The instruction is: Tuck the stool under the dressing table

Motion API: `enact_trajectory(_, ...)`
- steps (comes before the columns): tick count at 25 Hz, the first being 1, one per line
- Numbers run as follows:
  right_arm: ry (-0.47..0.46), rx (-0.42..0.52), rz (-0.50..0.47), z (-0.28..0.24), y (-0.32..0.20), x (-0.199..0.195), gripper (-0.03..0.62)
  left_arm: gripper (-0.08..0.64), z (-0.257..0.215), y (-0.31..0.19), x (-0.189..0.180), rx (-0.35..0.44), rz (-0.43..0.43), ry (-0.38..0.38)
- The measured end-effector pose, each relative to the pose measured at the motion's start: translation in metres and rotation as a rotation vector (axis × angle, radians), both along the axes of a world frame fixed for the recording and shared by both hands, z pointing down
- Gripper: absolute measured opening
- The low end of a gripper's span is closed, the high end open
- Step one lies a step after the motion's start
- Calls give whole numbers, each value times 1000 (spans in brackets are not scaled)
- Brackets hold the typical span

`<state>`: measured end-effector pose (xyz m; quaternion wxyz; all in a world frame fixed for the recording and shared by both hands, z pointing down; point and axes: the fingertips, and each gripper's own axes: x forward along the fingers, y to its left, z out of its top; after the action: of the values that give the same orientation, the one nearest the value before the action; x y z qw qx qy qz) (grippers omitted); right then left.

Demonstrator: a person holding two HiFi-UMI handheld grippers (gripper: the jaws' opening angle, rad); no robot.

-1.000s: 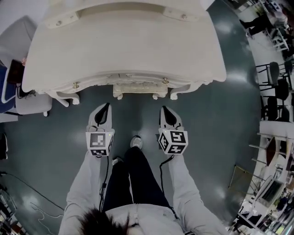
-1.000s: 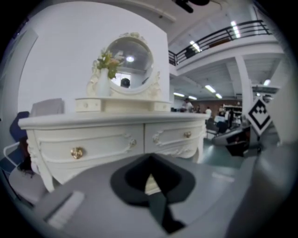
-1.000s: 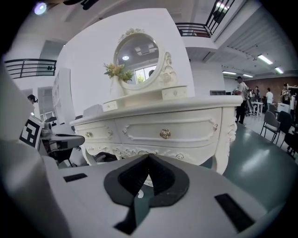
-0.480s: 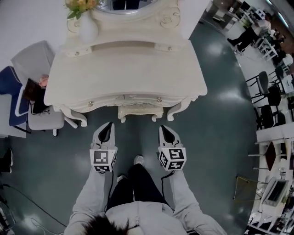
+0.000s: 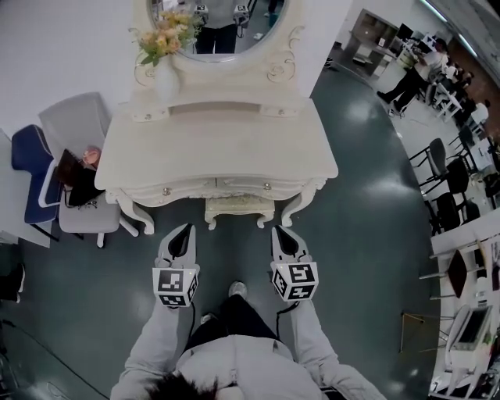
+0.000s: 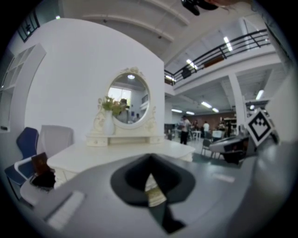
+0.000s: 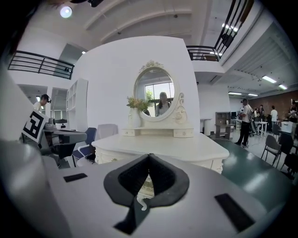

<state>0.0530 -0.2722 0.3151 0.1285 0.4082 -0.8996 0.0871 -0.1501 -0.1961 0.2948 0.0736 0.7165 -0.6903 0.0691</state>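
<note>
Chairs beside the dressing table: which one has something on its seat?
The grey chair, the one nearest the dressing table: a dark object lies on its seat. The blue chair beside it shows nothing on it.

Cream dressing table (image 5: pixel 219 148), cream stool (image 5: pixel 239 209)

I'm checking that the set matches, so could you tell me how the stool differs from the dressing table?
The stool is far smaller and lower than the dressing table. The stool is mostly hidden under the dressing table, only its front showing. The dressing table carries a vase and mirror; nothing shows on the stool. Both are cream with curved legs.
</note>
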Motion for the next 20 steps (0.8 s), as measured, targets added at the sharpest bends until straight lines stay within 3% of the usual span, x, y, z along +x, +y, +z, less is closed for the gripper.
enact_trajectory(7,-49,56,-5,-49,24,-4,2,9,-45,22,-5,64,-26,30)
enact_trajectory(20,-111,156,3,-127,69,5,2,9,-117,67,4,163,21,-27)
